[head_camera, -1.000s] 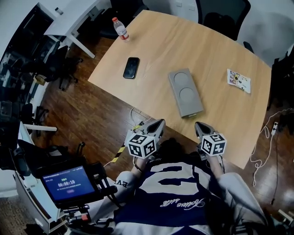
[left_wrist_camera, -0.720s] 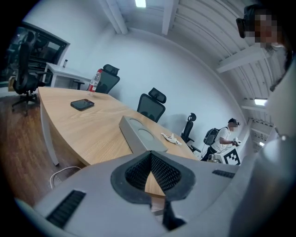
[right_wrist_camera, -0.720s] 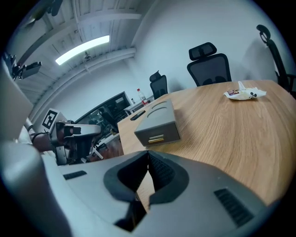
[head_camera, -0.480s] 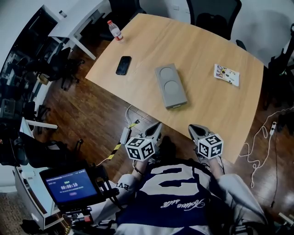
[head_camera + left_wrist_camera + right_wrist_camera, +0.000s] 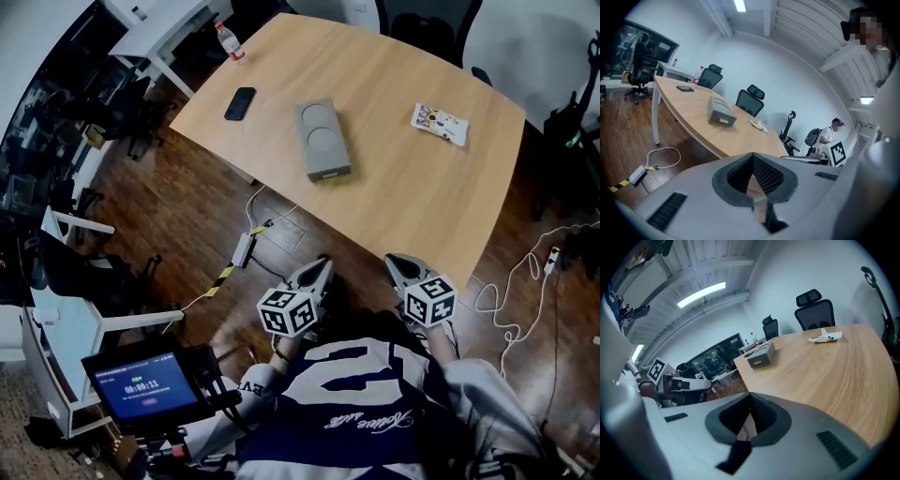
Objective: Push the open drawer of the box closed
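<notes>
A grey box with two round dents on its lid lies on the wooden table, far from me. Its drawer front faces me; how far it stands out is too small to tell. The box also shows in the left gripper view. My left gripper and right gripper are held close to my body, over the floor, short of the table's near edge. Both point toward the table. Each has its jaws together with nothing between them, as both gripper views show.
A black phone, a bottle and a snack packet lie on the table. Cables and a power strip lie on the wood floor. A stand with a lit screen is at my left. Office chairs line the far side.
The table and box have slid up and away in the head view, so I stand farther back. Both grippers stay shut near my body.
</notes>
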`<state>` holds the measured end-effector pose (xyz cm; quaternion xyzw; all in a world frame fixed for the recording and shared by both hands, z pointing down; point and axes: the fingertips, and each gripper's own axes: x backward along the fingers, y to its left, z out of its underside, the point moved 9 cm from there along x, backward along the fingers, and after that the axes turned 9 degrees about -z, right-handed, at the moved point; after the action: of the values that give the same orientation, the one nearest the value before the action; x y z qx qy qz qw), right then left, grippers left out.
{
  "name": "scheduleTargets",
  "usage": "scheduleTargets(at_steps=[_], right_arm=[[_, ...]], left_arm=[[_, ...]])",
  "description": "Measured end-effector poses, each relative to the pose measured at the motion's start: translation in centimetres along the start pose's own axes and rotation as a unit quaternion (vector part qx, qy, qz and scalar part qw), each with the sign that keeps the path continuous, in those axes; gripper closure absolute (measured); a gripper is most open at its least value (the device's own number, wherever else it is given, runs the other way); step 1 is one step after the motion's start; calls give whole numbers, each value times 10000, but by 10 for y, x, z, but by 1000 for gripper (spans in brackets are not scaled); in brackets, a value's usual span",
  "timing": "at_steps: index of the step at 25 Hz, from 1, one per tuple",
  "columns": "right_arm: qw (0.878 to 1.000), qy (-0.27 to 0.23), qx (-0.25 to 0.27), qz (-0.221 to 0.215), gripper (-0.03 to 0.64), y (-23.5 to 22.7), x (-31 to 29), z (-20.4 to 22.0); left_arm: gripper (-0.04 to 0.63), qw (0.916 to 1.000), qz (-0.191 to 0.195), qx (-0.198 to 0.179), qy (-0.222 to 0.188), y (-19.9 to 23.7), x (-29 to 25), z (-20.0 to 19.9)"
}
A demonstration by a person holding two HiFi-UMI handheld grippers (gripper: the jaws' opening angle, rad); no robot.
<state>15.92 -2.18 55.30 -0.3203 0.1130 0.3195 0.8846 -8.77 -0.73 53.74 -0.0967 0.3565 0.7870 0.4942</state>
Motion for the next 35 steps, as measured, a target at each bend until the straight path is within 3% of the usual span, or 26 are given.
scheduleTargets(at_steps=[3, 10, 17, 25, 35], right_arm=[[10000, -5, -29, 3, 618, 3, 32, 27], [9996, -55, 108, -238, 618, 18, 40, 34], [9981, -109, 379, -478, 618, 35, 36, 29], [9975, -153, 570, -378, 618, 49, 32, 19], [9972, -265, 607, -337, 618, 84, 27, 27]], left_arm=[[592, 9999, -100, 31, -16, -25, 21, 35], [592, 9982, -550, 45, -235, -36, 58, 46], [592, 9979, -584, -83, -261, -41, 70, 49], [592, 9976, -468, -487, -178, -43, 82, 50], [592, 9979, -538, -265, -253, -19, 115, 60]])
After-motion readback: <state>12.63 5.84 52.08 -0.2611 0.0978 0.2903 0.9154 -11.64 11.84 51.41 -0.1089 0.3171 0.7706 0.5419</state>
